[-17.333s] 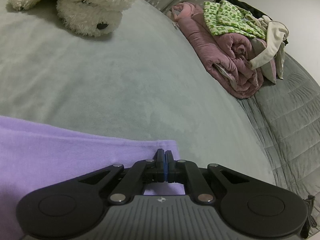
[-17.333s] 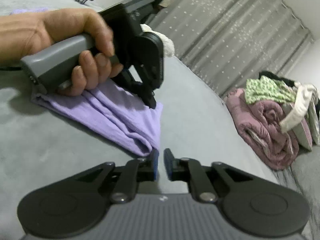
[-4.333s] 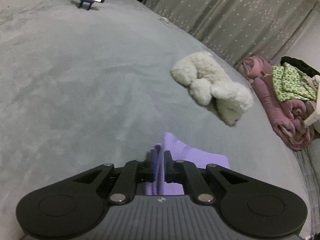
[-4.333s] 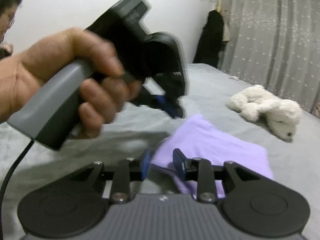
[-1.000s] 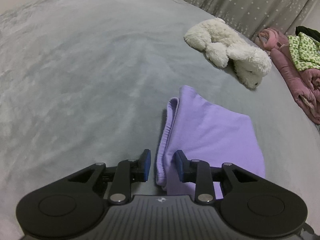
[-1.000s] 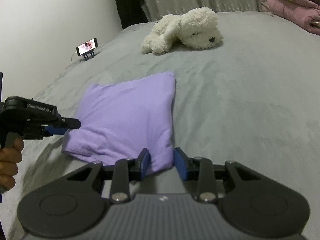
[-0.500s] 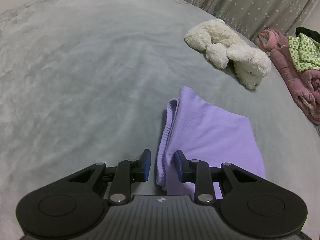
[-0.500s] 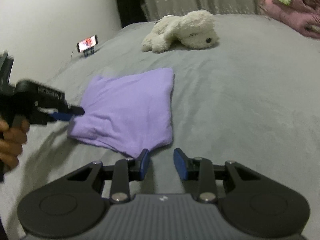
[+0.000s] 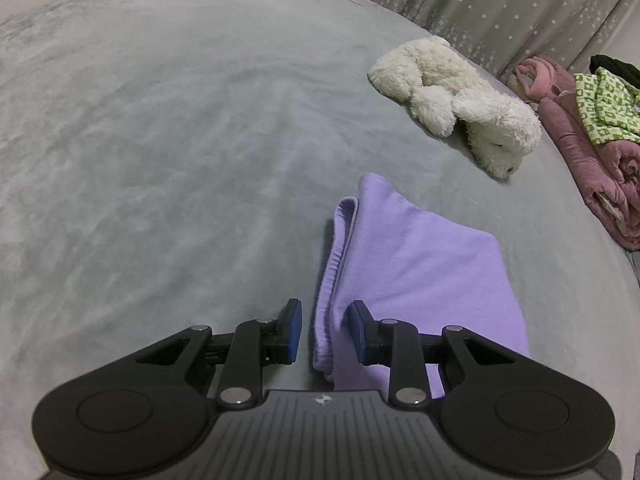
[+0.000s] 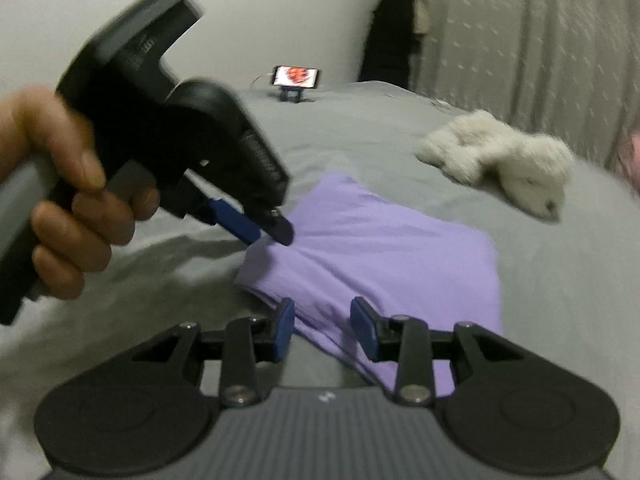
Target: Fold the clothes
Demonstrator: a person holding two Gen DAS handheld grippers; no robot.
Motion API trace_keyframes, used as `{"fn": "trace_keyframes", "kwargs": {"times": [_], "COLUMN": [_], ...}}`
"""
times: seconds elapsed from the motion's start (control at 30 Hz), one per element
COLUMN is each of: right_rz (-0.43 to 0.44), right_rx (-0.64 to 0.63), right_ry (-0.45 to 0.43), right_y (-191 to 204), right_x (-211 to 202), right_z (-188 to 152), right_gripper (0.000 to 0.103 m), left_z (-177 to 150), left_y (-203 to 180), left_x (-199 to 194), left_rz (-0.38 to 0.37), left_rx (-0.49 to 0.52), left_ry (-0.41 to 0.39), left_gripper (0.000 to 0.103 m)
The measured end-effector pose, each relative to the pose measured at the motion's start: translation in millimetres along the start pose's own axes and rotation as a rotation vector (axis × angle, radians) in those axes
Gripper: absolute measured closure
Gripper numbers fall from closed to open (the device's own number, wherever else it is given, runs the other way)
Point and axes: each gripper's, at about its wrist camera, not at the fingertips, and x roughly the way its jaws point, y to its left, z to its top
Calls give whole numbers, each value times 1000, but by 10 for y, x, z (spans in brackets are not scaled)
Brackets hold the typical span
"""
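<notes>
A folded purple garment (image 9: 416,264) lies flat on the grey bed (image 9: 160,160). My left gripper (image 9: 325,336) is open, its fingers astride the garment's near left folded edge without closing on it. In the right wrist view the garment (image 10: 384,252) lies ahead, and my right gripper (image 10: 323,328) is open with its fingers over the near edge. The left gripper (image 10: 264,232) shows there too, held in a hand just above the garment's left corner. The right wrist view is motion-blurred.
A white plush toy (image 9: 460,108) lies beyond the garment. A pile of pink and green clothes (image 9: 592,140) sits at the right edge. A phone on a stand (image 10: 296,78) stands at the far side of the bed. Grey curtains (image 9: 500,8) hang behind.
My right gripper has swung left and come in close over the garment's near edge, beside the left gripper. The left gripper has hardly moved and stays open.
</notes>
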Motion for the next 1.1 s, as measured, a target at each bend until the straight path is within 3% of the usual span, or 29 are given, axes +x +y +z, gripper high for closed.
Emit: {"fn": "trace_keyframes", "kwargs": {"times": [0.07,0.17,0.4,0.5,0.57,0.63,0.8,0.87,0.9,0.97,1.1], "right_rz": [13,35,34,32,22,16,7,-5,-19,-44,-87], "right_rx": [-13,-9,11,31,24,5,-70,-116,-147,-204,-252], "right_ry": [24,71,84,39,12,-4,-18,-13,-7,6,27], "right_y": [51,95,115,96,104,130,283,380,442,557,701], "right_x": [62,143,51,-22,-44,-29,133,240,307,426,611], "right_z": [-4,-37,-43,-36,-20,14,158,212,230,243,273], "right_gripper": [91,99,97,93,76,65,55,44,42,38,43], "left_z": [4,6,10,27,46,69,133,148,153,164,175], "left_y": [2,0,25,52,80,120,300,349,376,433,519], "left_x": [6,13,-2,-30,-64,-101,-192,-223,-229,-223,-202], "left_rz": [-1,-2,-13,-5,7,15,-44,-51,-51,-51,-67], "left_rx": [-1,0,-23,-36,-45,-60,-140,-153,-163,-190,-214], "left_ry": [2,3,3,-4,-15,-27,-34,-42,-41,-31,-20], "left_gripper": [75,75,75,76,81,82,82,81,80,69,67]}}
